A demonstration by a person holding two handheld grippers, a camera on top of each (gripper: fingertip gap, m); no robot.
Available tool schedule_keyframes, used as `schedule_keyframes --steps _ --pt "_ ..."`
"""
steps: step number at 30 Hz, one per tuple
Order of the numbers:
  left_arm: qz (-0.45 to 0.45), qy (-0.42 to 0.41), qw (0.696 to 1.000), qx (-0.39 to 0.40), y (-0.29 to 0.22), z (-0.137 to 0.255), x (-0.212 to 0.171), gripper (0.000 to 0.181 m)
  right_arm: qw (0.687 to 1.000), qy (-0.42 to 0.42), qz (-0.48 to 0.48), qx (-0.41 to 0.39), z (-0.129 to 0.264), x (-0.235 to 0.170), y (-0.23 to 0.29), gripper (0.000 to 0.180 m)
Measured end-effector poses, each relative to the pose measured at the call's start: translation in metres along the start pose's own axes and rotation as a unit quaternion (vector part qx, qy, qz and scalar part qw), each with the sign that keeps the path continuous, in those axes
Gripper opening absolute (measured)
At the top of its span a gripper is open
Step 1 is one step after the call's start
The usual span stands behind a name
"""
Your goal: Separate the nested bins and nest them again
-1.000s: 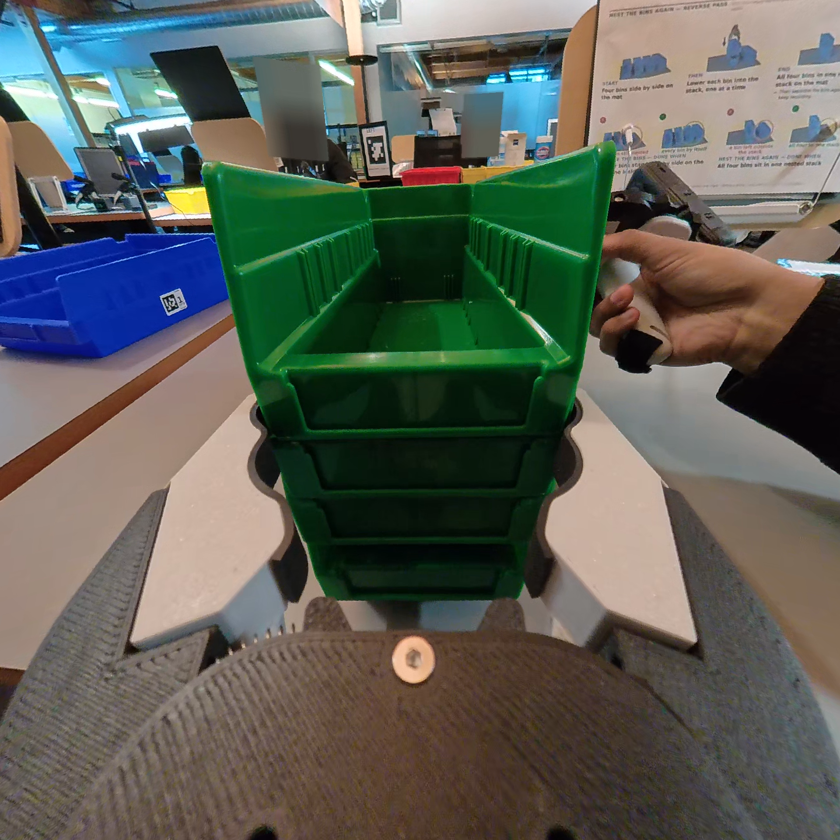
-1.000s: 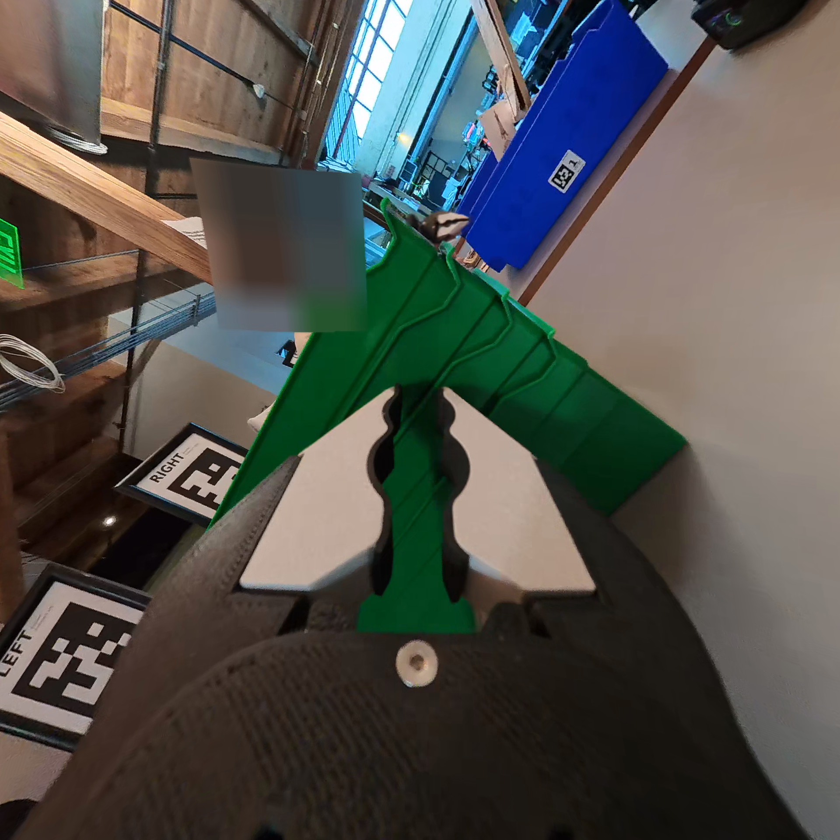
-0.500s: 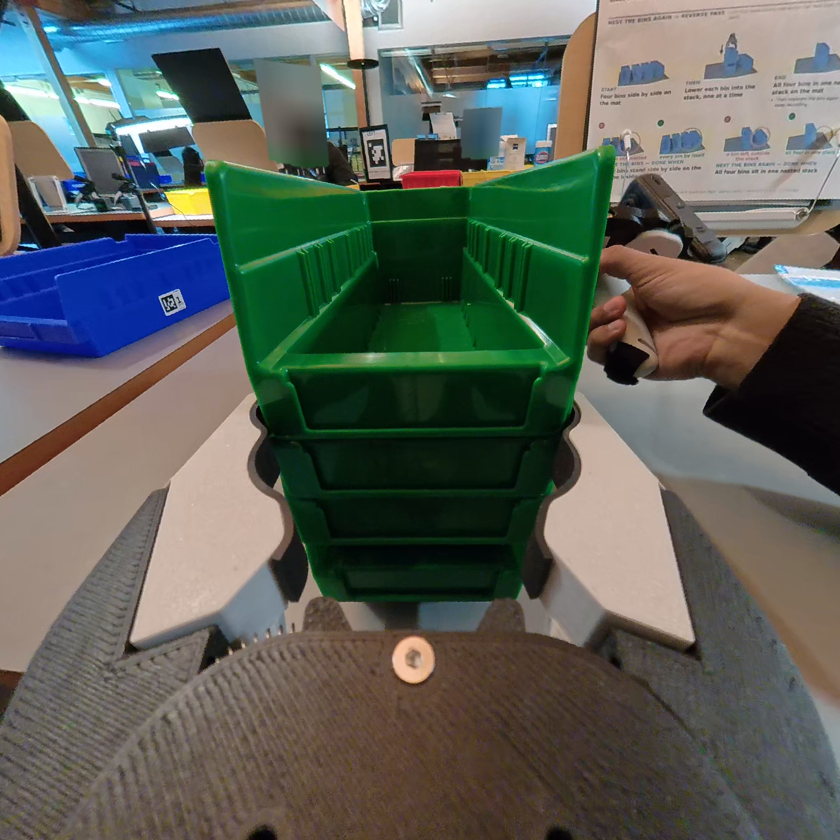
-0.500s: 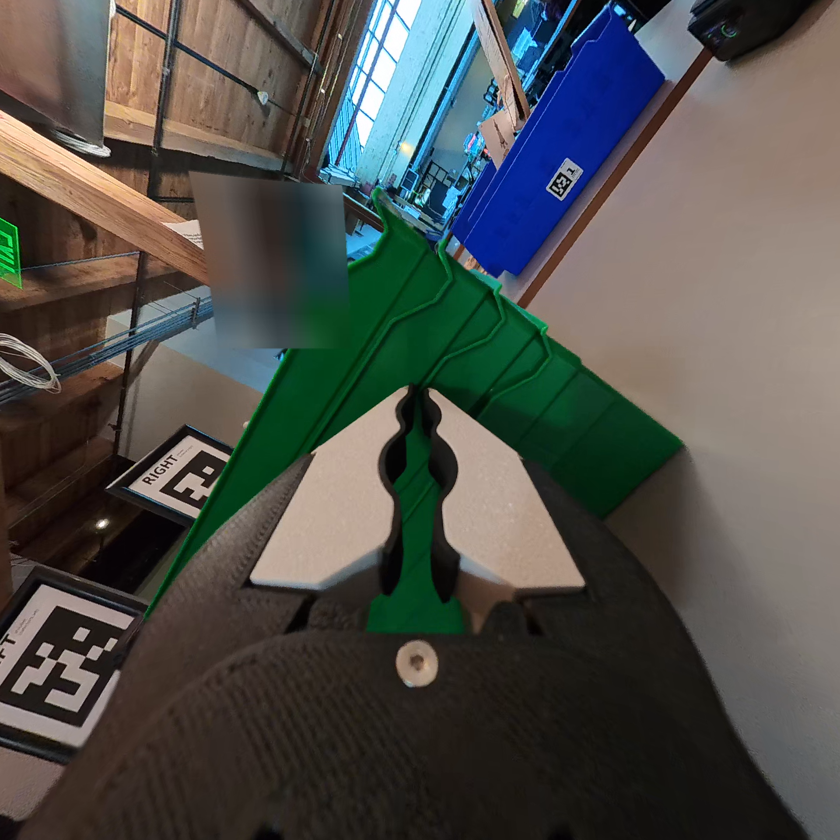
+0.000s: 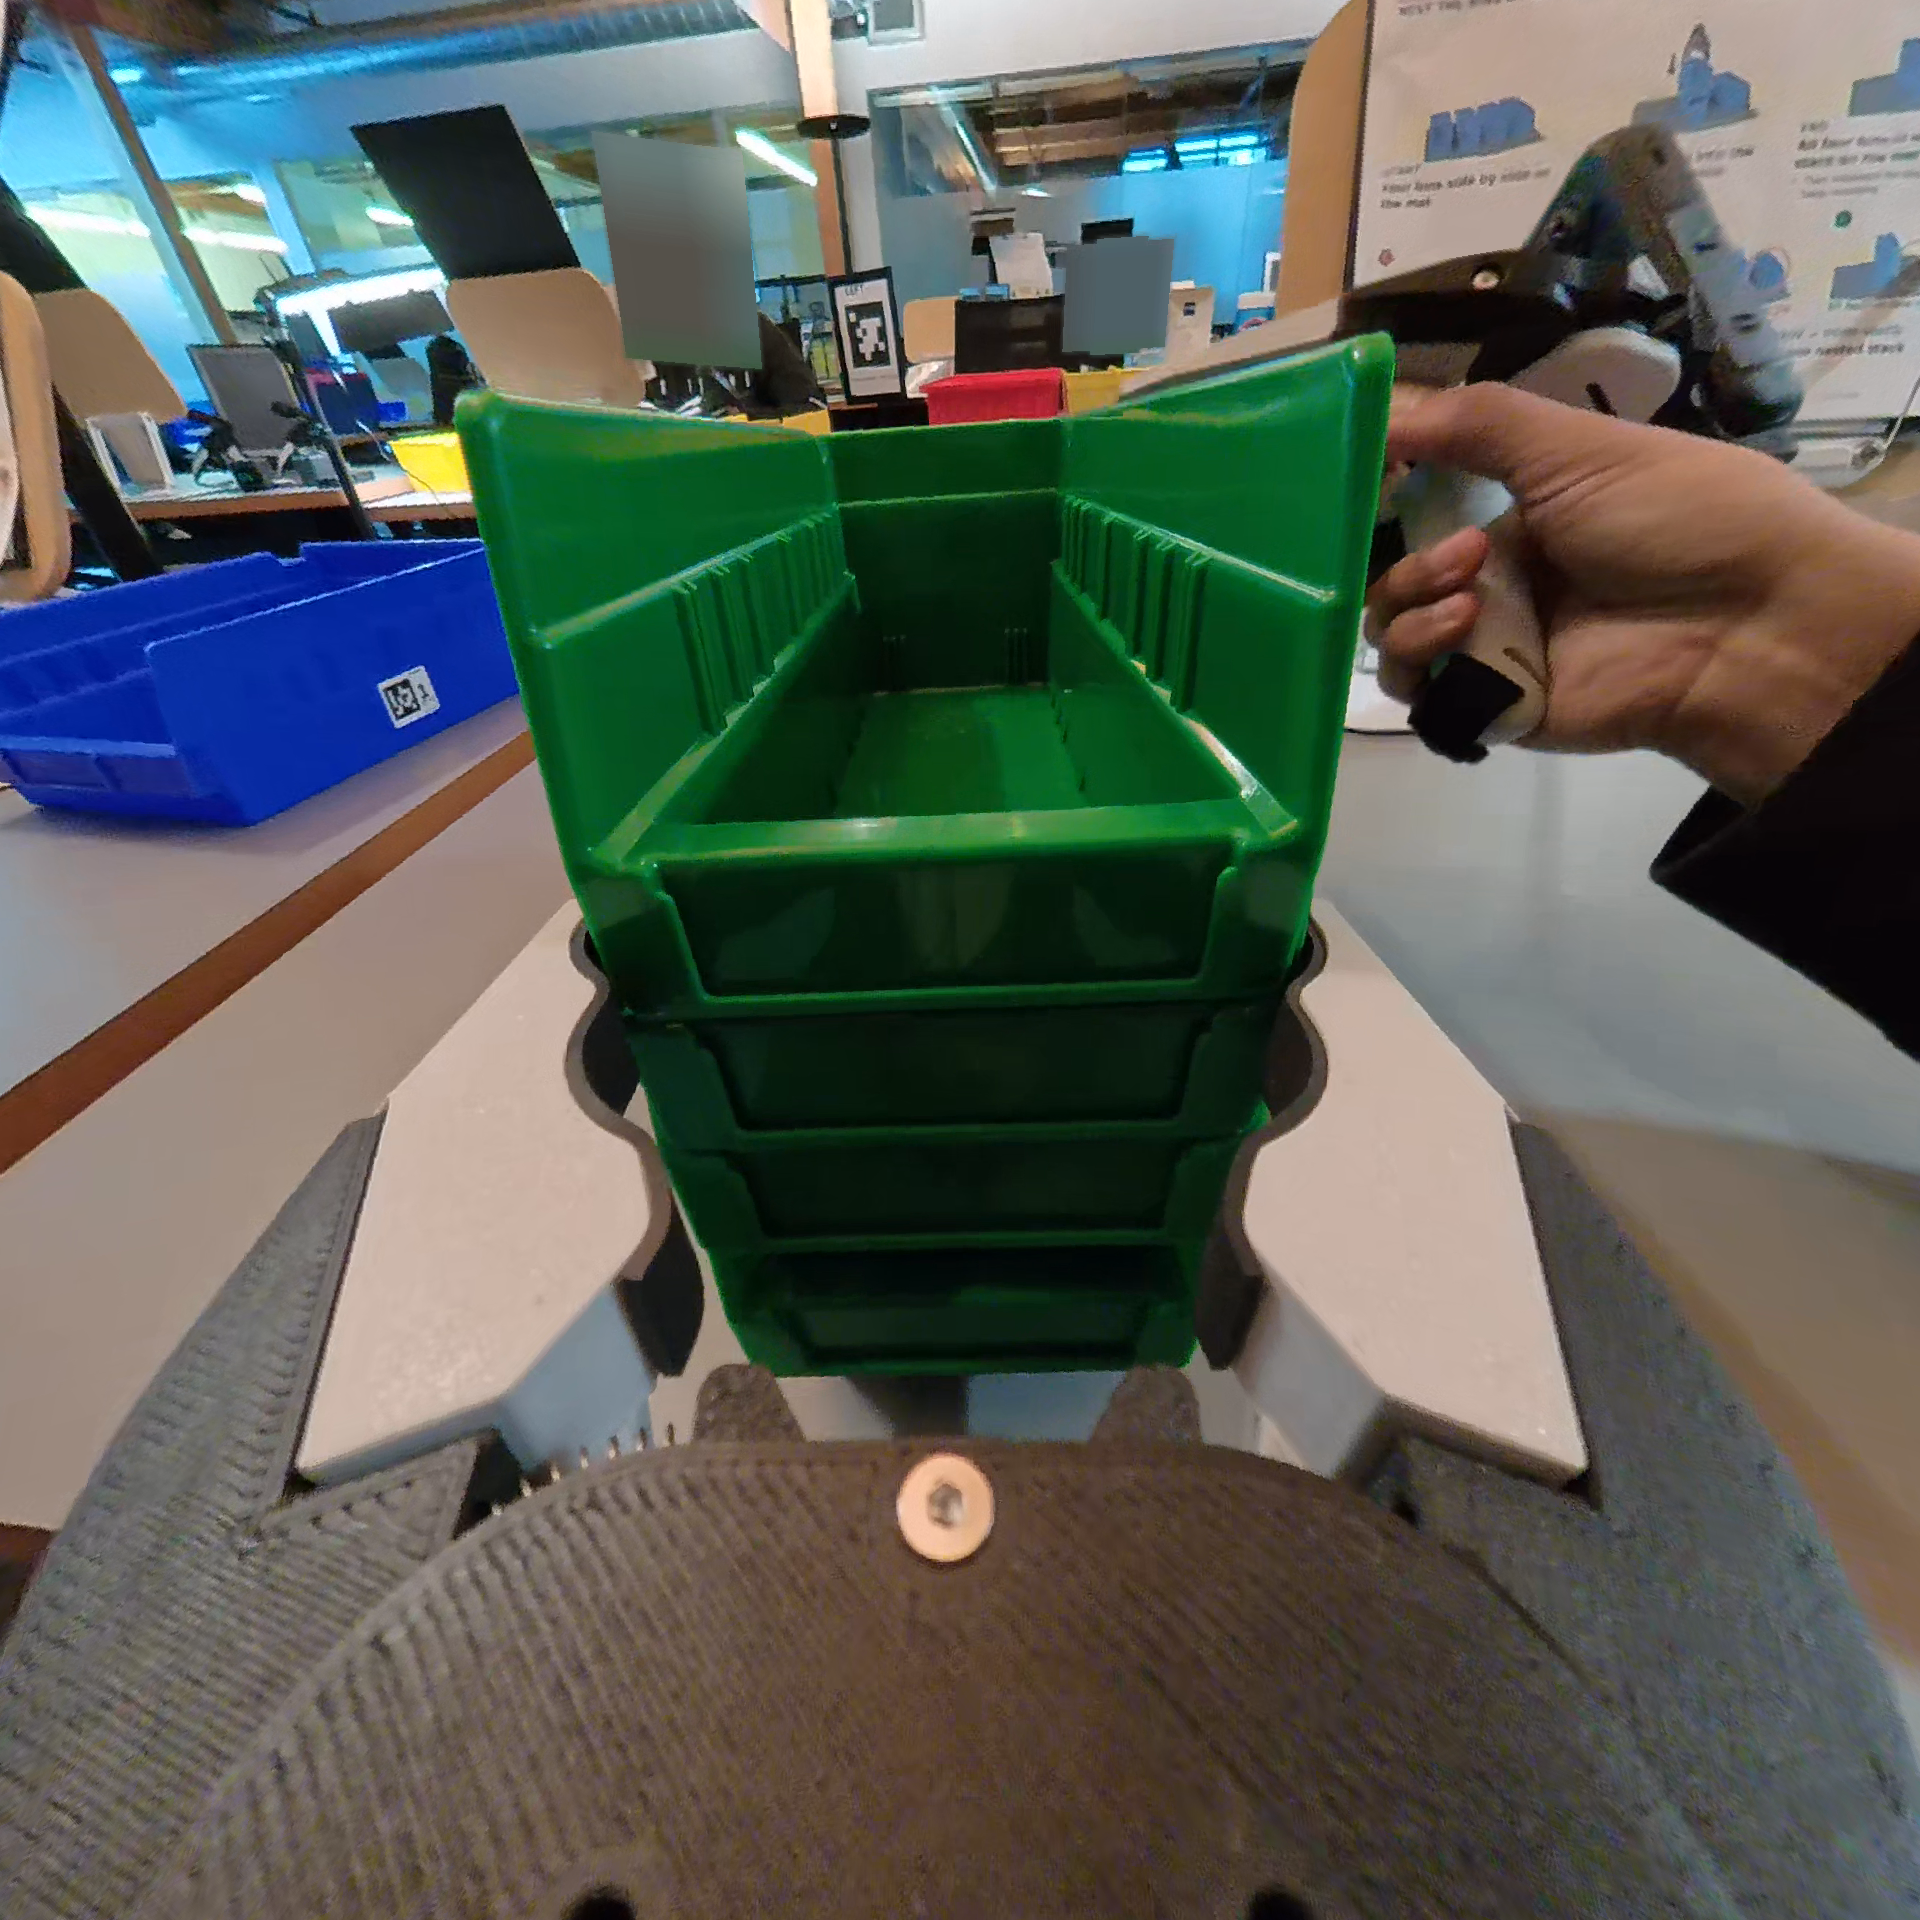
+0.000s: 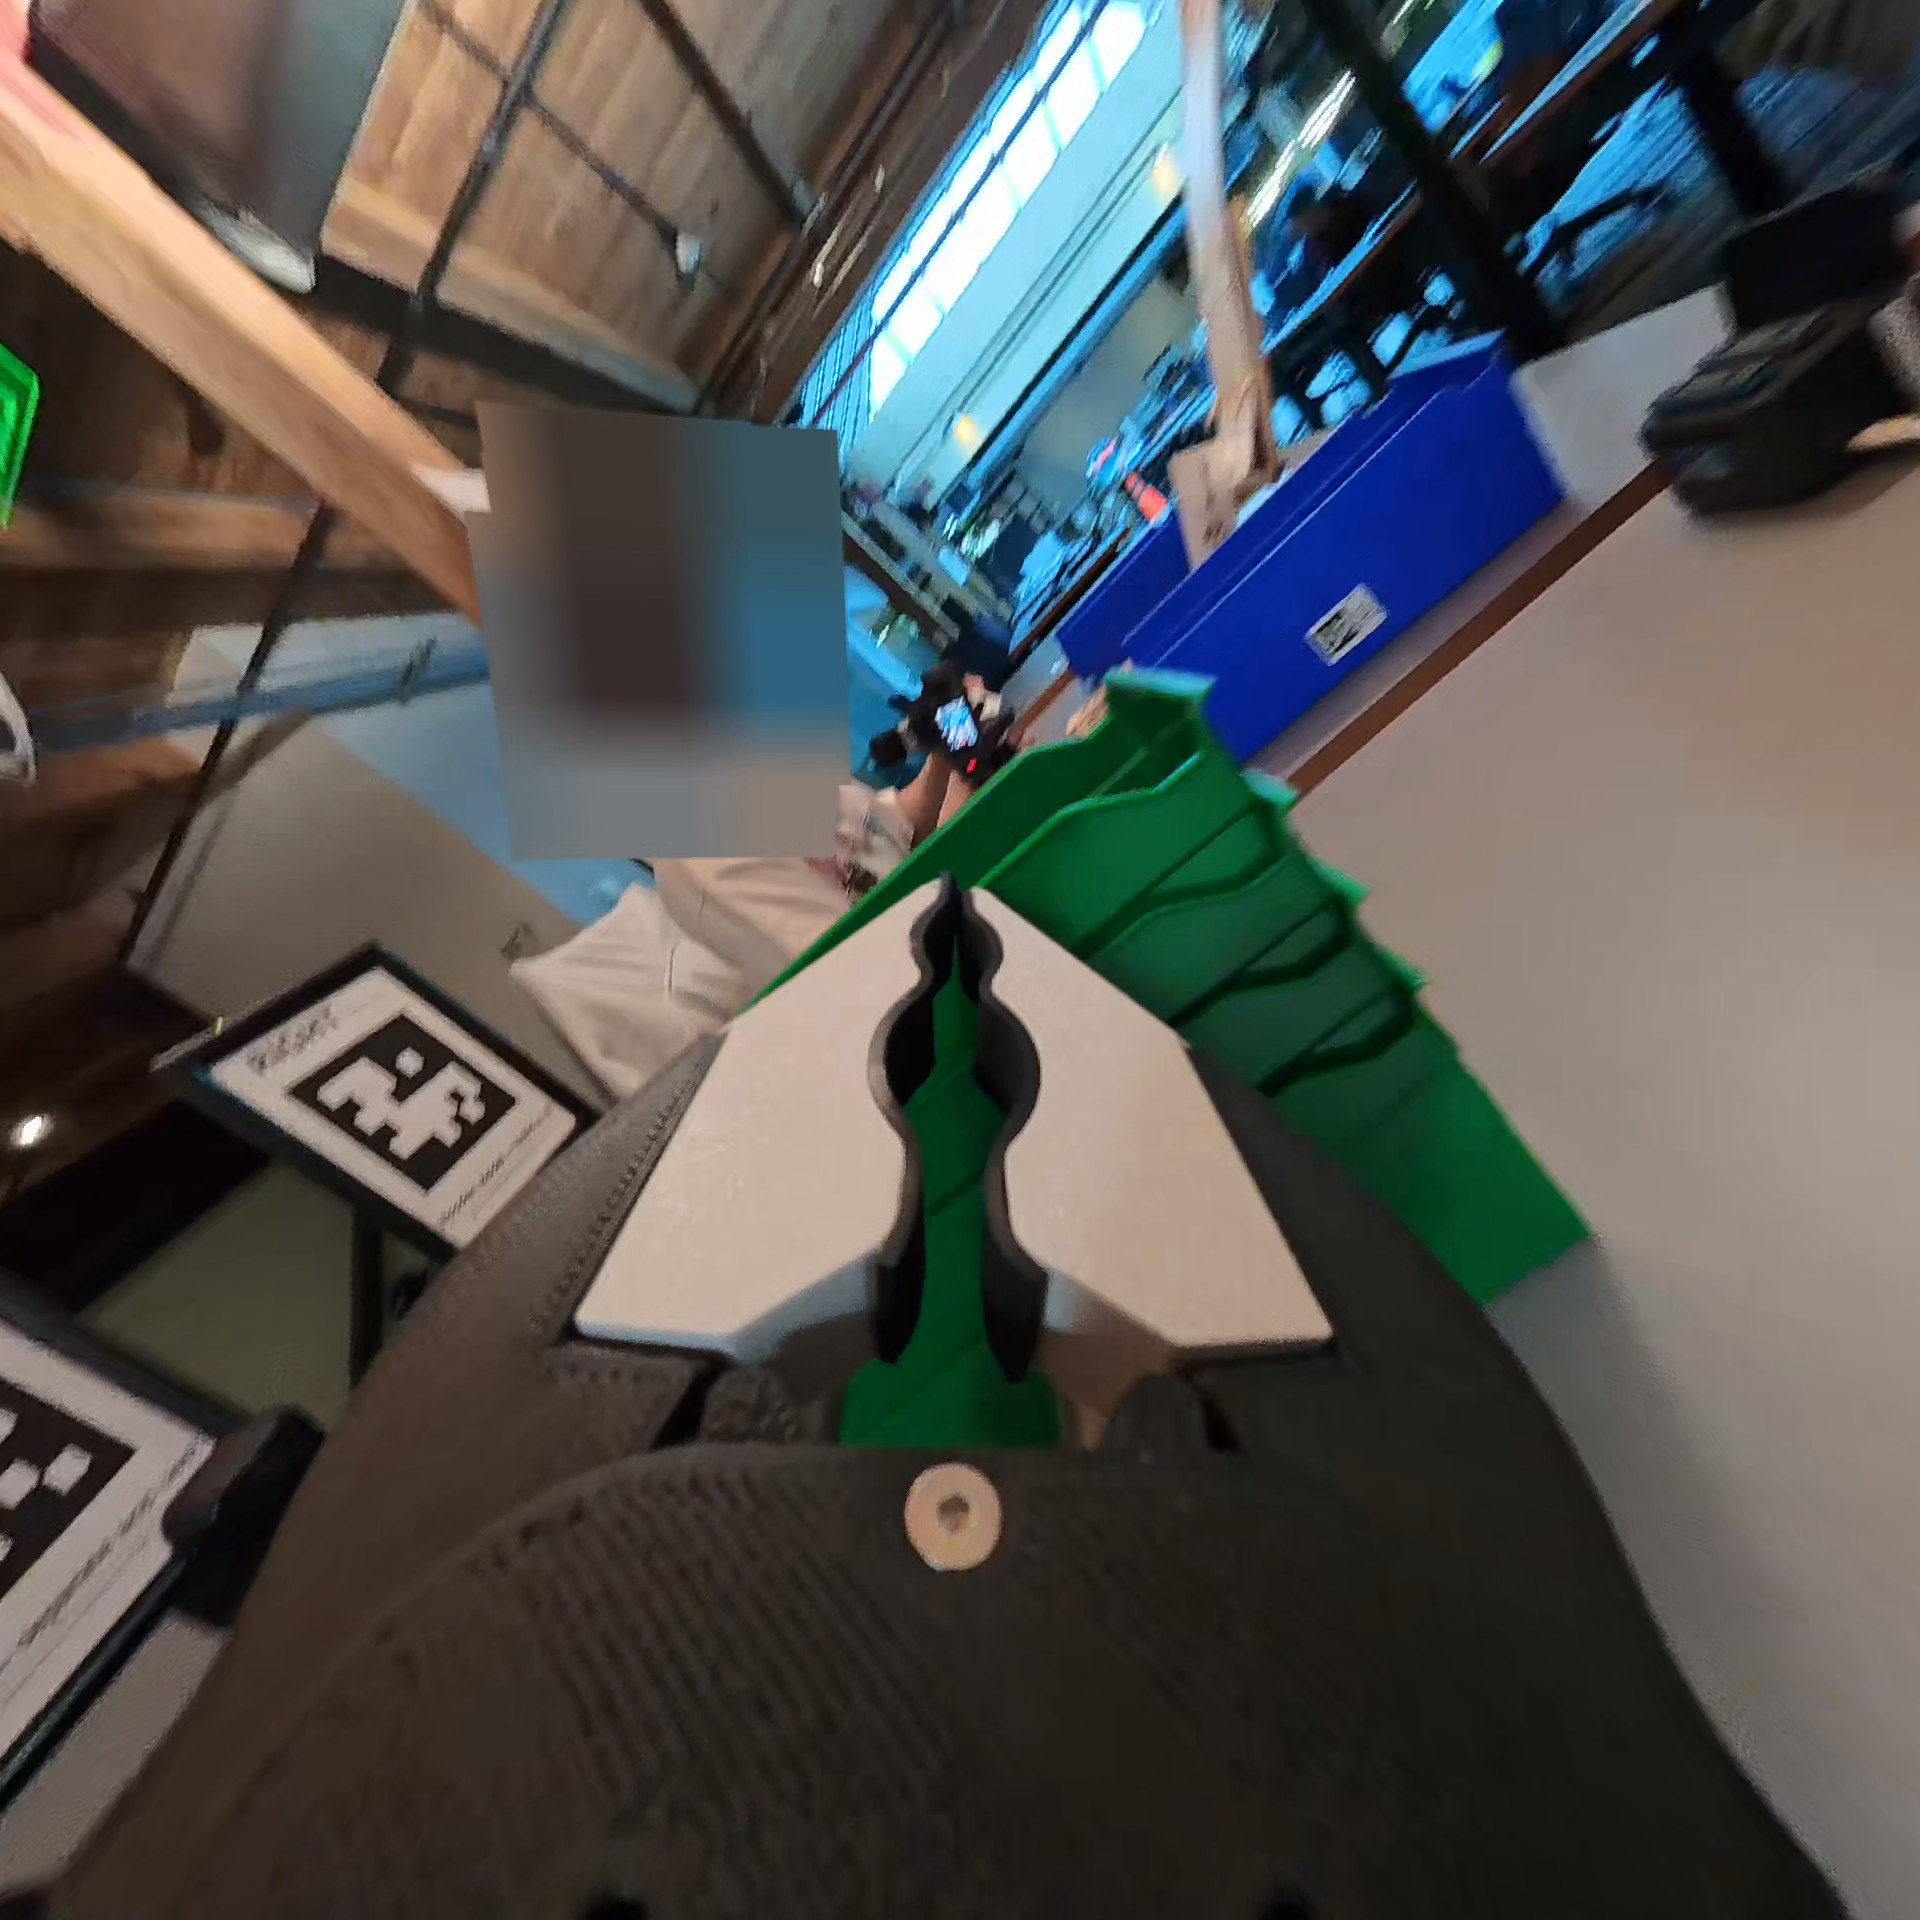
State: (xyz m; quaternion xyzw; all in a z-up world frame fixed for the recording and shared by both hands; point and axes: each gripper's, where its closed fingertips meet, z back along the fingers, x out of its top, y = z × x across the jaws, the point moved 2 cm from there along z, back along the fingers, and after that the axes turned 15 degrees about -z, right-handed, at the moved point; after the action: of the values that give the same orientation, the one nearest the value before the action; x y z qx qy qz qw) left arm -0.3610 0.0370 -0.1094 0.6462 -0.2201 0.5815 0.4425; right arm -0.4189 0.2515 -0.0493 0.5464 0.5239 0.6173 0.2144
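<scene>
Four green plastic bins (image 5: 935, 810), nested one inside another, stand in the middle of the left wrist view on a pale grey desk (image 5: 260, 987). The left gripper (image 5: 940, 1164) has its grey fingers (image 5: 488, 1226) spread wide, one to each side of the stack's lower front; they lie just beside the bin walls, but whether they press on them I cannot tell. At the right edge of that view a person's hand (image 5: 1621, 592) holds the right gripper (image 6: 954, 1122) against the tall right wall of the top green bin (image 5: 1226, 540). In the right wrist view its fingers (image 6: 790, 1164) are nearly closed, with the thin green wall pinched between them, and the stepped rims of the stack (image 6: 1247, 966) show at centre right.

Judging by this, separation is in its first step: no bin has yet come fully free, and the top one is the one being gripped. The next move calls for lifting that bin straight up out of the others while the left gripper steadies the lower three, then setting it down on bare desk. A tilted pull could jam the walls or drag the bin beneath along.

A blue plastic bin (image 5: 239, 675) lies at the left, well apart on another surface.
</scene>
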Motion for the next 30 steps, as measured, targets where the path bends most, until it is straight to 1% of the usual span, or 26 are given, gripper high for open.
schedule_keyframes --steps 3,4,5,7,10,11,13,15,16,18,20,22,25,30 --pt "0.003 -0.002 1.0 -0.002 0.001 0.001 0.0 0.124 0.998 -0.052 0.014 -0.036 0.02 0.027 -0.015 0.0" --pt "0.001 -0.001 1.0 -0.002 0.001 0.001 0.0 0.124 0.996 -0.055 0.031 -0.061 0.026 0.034 -0.024 0.011" --pt "0.001 -0.002 1.0 -0.002 0.001 0.001 0.0 0.124 0.994 -0.052 0.046 -0.081 0.03 0.038 -0.032 0.018" --pt "-0.001 -0.005 1.0 -0.001 0.001 0.0 0.0 0.124 0.992 -0.034 0.064 -0.106 0.031 0.04 -0.045 0.02" --pt "-0.003 -0.006 1.0 -0.002 0.001 0.001 -0.001 0.124 0.989 0.011 0.085 -0.117 0.017 0.031 -0.06 0.029" --pt "-0.002 -0.007 1.0 -0.002 0.002 0.001 -0.001 0.125 0.991 0.017 0.086 -0.105 0.013 0.03 -0.059 0.035" --pt "-0.002 -0.008 1.0 -0.004 0.003 0.001 -0.002 0.125 0.996 0.004 0.067 -0.059 0.01 0.036 -0.052 0.045" --pt "-0.001 -0.011 1.0 -0.004 0.003 0.001 -0.002 0.124 0.999 -0.019 0.033 -0.009 0.01 0.044 -0.045 0.049" --pt "-0.002 -0.013 1.0 -0.004 0.003 0.001 -0.002 0.125 1.0 -0.023 0.015 0.004 0.009 0.046 -0.046 0.05" --pt "-0.002 -0.016 1.0 -0.004 0.003 0.001 -0.001 0.125 1.0 -0.004 -0.023 0.002 0.001 0.044 -0.056 0.054" --pt "-0.002 -0.017 1.0 -0.004 0.003 0.001 -0.002 0.125 0.998 0.024 -0.061 0.007 -0.009 0.036 -0.063 0.063" --pt "-0.003 -0.018 1.0 -0.004 0.003 0.001 -0.001 0.125 0.996 0.028 -0.084 0.019 -0.017 0.03 -0.066 0.071" --pt "-0.001 -0.019 1.0 -0.004 0.004 0.001 -0.002 0.124 0.994 0.022 -0.106 0.029 -0.021 0.027 -0.068 0.075" --pt "0.0 -0.022 1.0 -0.006 0.004 0.001 -0.001 0.124 0.986 0.022 -0.151 0.061 -0.023 0.023 -0.065 0.07"
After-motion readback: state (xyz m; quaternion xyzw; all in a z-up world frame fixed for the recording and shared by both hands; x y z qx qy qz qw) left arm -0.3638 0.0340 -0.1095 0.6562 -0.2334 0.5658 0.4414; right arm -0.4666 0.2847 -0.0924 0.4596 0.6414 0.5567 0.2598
